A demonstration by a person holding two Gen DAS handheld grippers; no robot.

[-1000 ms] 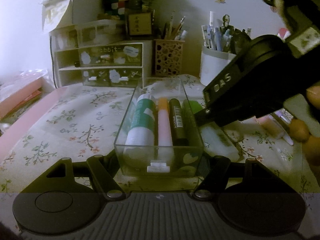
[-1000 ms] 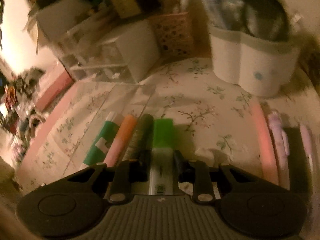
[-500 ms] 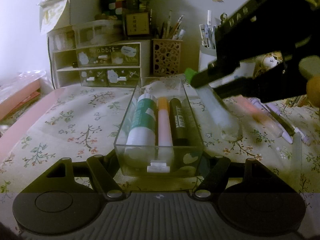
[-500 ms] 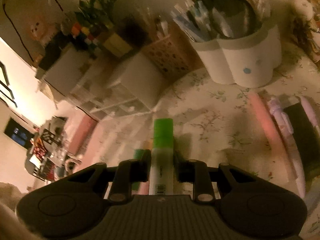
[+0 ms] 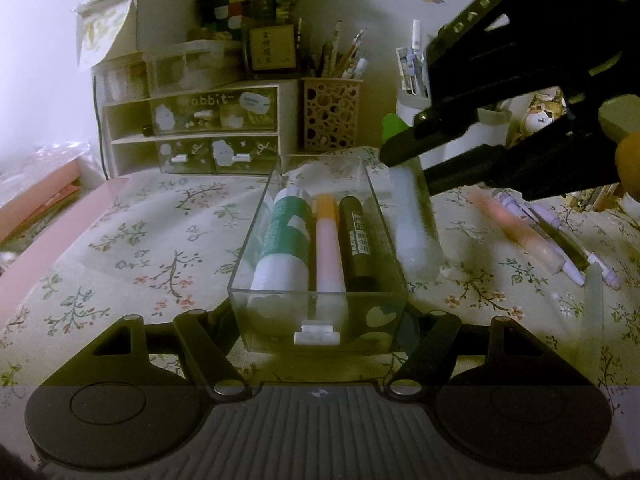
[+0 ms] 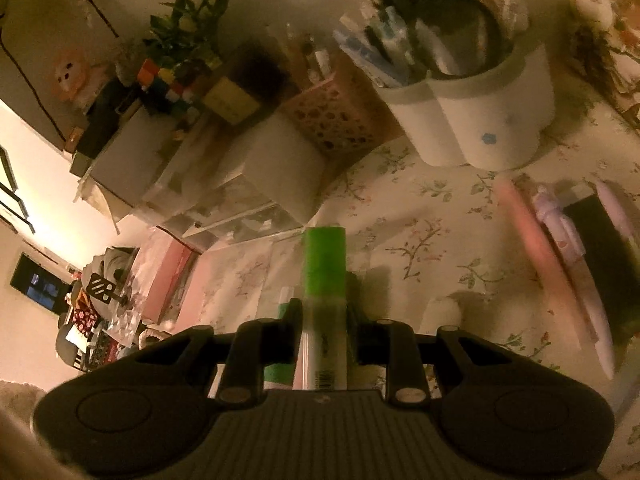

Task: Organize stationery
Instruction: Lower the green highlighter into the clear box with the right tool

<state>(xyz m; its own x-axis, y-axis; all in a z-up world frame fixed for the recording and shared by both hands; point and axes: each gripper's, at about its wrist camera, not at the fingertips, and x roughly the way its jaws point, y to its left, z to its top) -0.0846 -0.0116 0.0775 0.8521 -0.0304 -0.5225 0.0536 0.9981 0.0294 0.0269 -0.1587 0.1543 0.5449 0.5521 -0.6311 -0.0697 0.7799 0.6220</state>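
One marker with a green cap (image 6: 323,280) is pinched between the nearly closed jaws of the right tool (image 6: 324,332), held in the air just beside the right wall of the clear box (image 5: 256,240). Its long axis runs roughly parallel to the three pens already inside (free room lies along that right wall). Left tool (image 5: 320,320) is clamped on the box's near end, steadying it on the counter (image 5: 120,240).

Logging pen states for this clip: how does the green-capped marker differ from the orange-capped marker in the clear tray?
The green-capped marker is clamped in the right hand-held gripper; the orange-capped marker lies free.
The green-capped one is outside the clear tray, beside its right wall; the orange-capped one lies inside, between two other markers.
The green-capped one has a pale translucent barrel; the orange-capped one a pink barrel.
Both point cap away from the left camera.
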